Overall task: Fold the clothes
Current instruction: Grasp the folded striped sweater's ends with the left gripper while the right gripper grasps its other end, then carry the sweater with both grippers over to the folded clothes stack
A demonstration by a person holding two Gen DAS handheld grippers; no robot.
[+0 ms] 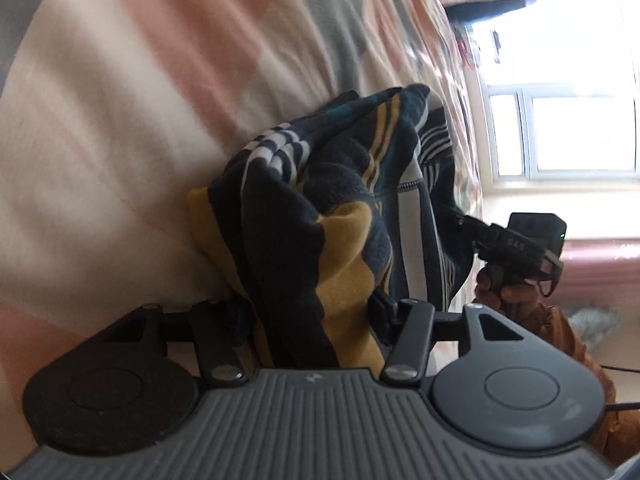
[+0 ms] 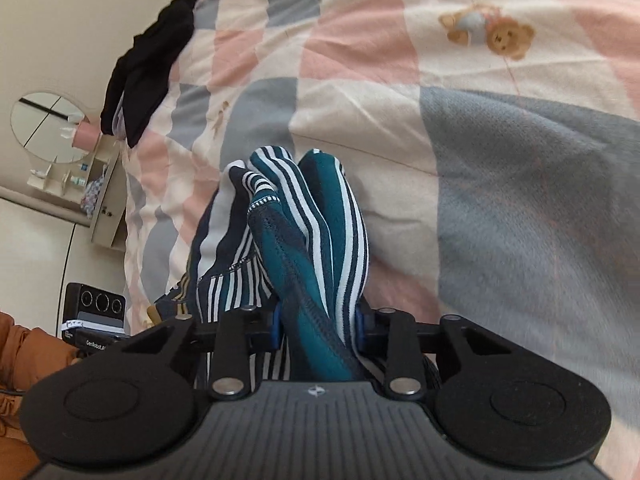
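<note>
Left claw (image 1: 312,316) clamped on a thick navy-and-yellow bunch of the garment (image 1: 320,208); right claw (image 2: 318,328) pinching its teal striped edge. Cloth bunched ahead of both claws, above the quilt (image 2: 500,152). Risk: uneven, bulky grips slipping, giving a crooked fold.

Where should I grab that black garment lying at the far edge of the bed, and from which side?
Judging from the right wrist view, pinch the black garment at its lower end, which droops over the edge of the checked quilt, coming from the bed side; there the cloth hangs free.
</note>
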